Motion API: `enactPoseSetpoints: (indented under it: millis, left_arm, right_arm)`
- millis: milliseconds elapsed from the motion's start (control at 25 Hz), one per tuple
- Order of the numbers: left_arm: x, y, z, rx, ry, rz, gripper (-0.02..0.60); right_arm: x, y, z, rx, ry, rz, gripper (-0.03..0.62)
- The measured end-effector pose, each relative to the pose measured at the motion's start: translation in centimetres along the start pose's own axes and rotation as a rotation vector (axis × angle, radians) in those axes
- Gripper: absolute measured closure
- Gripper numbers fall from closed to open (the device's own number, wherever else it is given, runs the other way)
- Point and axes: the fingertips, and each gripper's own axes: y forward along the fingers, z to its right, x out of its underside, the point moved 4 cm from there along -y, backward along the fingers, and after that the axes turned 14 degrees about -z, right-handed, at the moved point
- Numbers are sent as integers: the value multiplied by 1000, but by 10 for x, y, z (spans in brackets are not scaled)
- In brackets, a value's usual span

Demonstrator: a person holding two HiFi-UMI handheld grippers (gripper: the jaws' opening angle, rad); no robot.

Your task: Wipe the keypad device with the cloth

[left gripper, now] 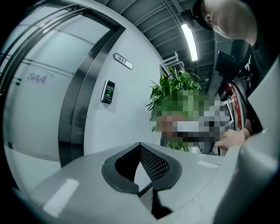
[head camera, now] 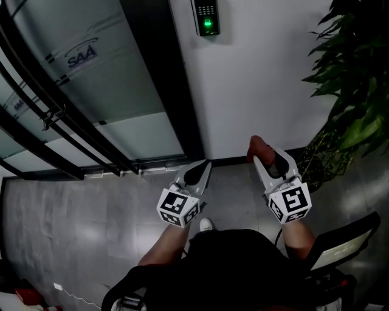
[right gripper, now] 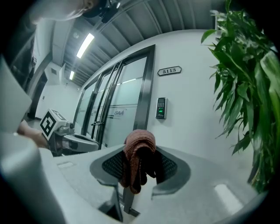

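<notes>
The keypad device (head camera: 206, 17) hangs high on the white wall beside the door frame, a green light lit on it; it is small and far off in both gripper views (left gripper: 107, 92) (right gripper: 161, 108). My right gripper (head camera: 270, 154) is shut on a reddish-brown cloth (head camera: 258, 146), which bunches over the jaw tips and hangs down between them (right gripper: 139, 154). My left gripper (head camera: 205, 165) is shut with nothing in it, its tips meeting at a point (left gripper: 140, 146). Both grippers are held low, well short of the wall and far below the keypad.
A glass door (head camera: 91, 91) with black frame and bar handles (head camera: 53, 116) fills the left. A leafy potted plant (head camera: 352, 103) stands at the right against the wall. A room number plate (right gripper: 169, 71) sits above the keypad. A black chair part (head camera: 346, 240) is at lower right.
</notes>
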Motion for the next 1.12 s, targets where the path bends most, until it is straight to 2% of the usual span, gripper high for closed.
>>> enactPoseSetpoints:
  millis: [520,1120]
  left_arm:
    - [7,-10,38,-15,29,-33,565]
    - [4,-12,39,-25,40,-27,565]
  right_arm:
    - [26,-35,-4,-1,-3,-13,450]
    - [29,-34,-5,-7,2,-20,450]
